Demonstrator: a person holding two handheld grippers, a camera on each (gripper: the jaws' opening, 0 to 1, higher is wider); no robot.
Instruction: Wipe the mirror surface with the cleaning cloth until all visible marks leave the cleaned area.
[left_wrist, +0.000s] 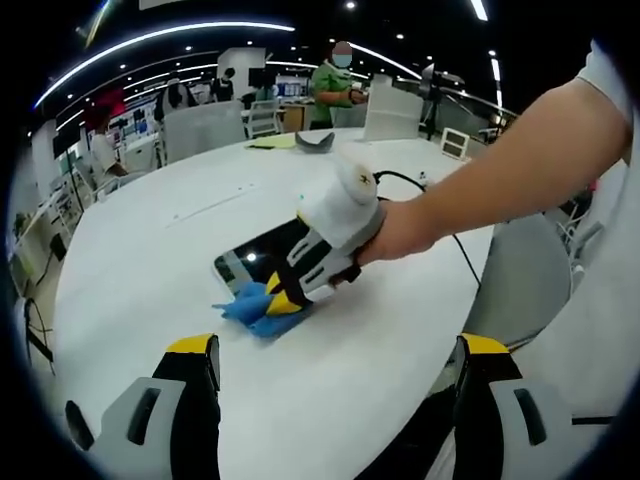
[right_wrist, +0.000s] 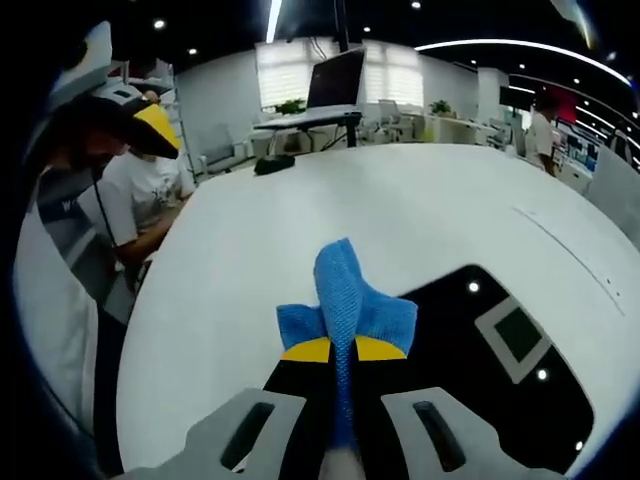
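Your right tool (right_wrist: 340, 352) has its jaws clamped together on the blue cloth (right_wrist: 345, 300), with the cloth bunched between the yellow tips and fanning out ahead of them. The mirror (right_wrist: 500, 370) lies flat on the white tabletop (right_wrist: 250, 260), just beside the cloth. In the right gripper view it sits to the right of the jaws and slightly ahead, a dark rectangle whose long side runs off diagonally toward the lower right. The cloth touches the tabletop at the mirror's near corner and perhaps just overlaps its edge; most of the glass lies uncovered to that side. So the wipe calls for a sweep to the right, along that long side.

In the left gripper view you can see the right tool (left_wrist: 290, 285) from the front, tilted nose-down onto the cloth (left_wrist: 258, 310), with your hand (left_wrist: 400, 232) behind it and the forearm stretched in from the right. The mirror (left_wrist: 262, 252) shows behind and beneath it.

Your left tool (left_wrist: 340, 365) hangs well back from the mirror over the near tabletop (left_wrist: 150, 270), jaws wide apart and holding nothing. The right hand is clearly the nearer one for the stroke.
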